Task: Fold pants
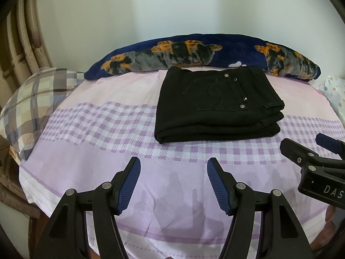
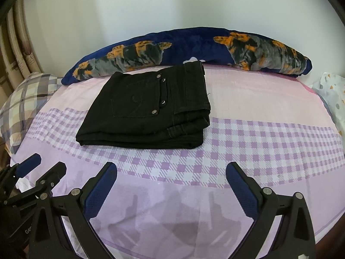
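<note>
Black pants [image 1: 217, 105] lie folded into a compact stack on the pink and purple checked sheet [image 1: 107, 125], back pocket with metal rivets facing up. In the right wrist view the same pants [image 2: 146, 110] sit left of centre. My left gripper [image 1: 173, 183] hovers over the near part of the sheet, short of the pants, jaws open with nothing between them. My right gripper [image 2: 171, 185] is likewise open and empty, well short of the pants. Each gripper shows at the other view's edge: the right gripper [image 1: 310, 151] and the left gripper [image 2: 43, 166].
A rolled navy blanket [image 1: 194, 54] with orange and grey pattern lies along the far edge against the white wall. A plaid pillow [image 1: 32, 105] rests at the left, a spotted white cloth [image 1: 334, 95] at the right. Curtains [image 1: 23, 32] hang at far left.
</note>
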`<state>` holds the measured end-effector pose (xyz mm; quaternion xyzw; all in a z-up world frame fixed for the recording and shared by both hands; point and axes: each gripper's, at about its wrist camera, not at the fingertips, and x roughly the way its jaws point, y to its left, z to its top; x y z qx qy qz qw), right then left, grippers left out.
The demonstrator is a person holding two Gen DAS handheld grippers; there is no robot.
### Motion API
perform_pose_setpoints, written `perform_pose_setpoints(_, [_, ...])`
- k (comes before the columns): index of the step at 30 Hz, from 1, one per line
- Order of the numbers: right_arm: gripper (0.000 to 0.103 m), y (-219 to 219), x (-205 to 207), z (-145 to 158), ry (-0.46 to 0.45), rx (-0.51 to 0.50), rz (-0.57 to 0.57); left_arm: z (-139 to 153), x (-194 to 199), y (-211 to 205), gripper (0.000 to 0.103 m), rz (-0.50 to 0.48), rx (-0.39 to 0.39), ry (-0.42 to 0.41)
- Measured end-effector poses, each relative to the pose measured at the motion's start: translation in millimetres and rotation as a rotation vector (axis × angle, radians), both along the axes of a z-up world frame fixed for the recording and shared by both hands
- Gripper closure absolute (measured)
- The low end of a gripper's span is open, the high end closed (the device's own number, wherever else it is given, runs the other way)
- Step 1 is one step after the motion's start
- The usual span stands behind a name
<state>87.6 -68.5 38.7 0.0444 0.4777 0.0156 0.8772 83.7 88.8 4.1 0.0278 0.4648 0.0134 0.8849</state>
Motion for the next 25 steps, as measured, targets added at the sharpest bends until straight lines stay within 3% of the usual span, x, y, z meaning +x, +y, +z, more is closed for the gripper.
perform_pose_setpoints(25, [0.003,-3.8,-0.2,-3.4,0.004,0.003,-0.005,-4.8,3.2,-3.8,0.038,-0.021,0.001,0.011])
